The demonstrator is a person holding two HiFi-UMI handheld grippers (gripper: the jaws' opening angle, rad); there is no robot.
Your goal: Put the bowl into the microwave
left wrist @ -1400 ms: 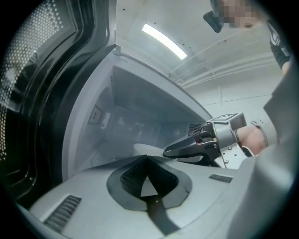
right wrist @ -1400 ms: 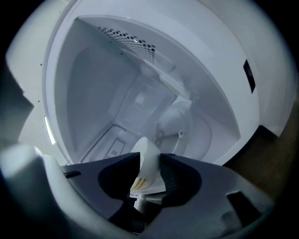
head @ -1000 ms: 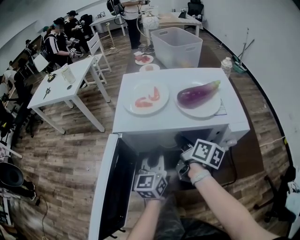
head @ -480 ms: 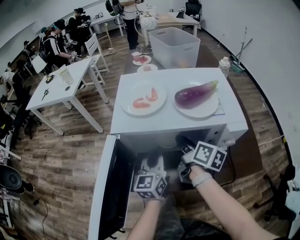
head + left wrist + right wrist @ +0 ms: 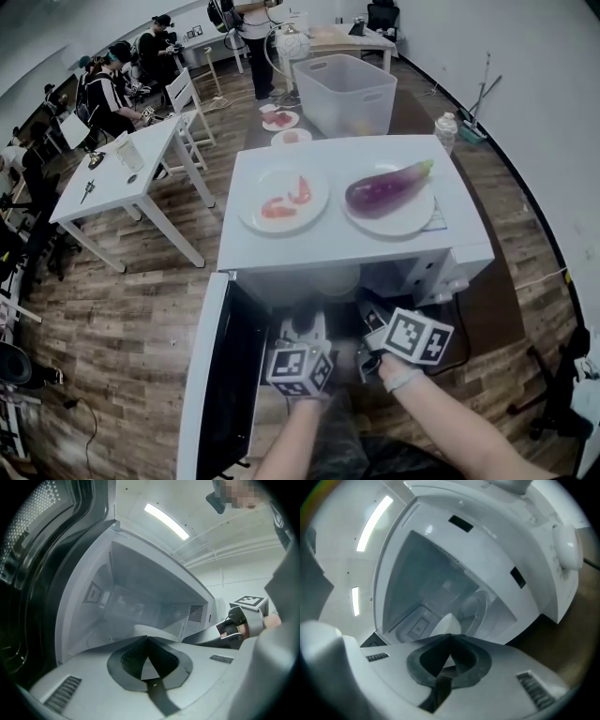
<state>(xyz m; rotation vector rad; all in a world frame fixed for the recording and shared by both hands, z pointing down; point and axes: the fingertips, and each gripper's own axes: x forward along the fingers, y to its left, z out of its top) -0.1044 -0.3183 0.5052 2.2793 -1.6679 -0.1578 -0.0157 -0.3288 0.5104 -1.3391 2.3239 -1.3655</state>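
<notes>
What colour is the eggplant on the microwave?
The eggplant is glossy purple; head view shows it best.

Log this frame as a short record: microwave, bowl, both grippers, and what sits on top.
microwave: white, door swung open to the left
bowl: white, inside the cavity, not gripped
left gripper: at the cavity mouth, jaws together, empty
right gripper: at the cavity mouth, jaws closing, tips together, empty
on top: eggplant on a plate; second plate with red food pieces
</notes>
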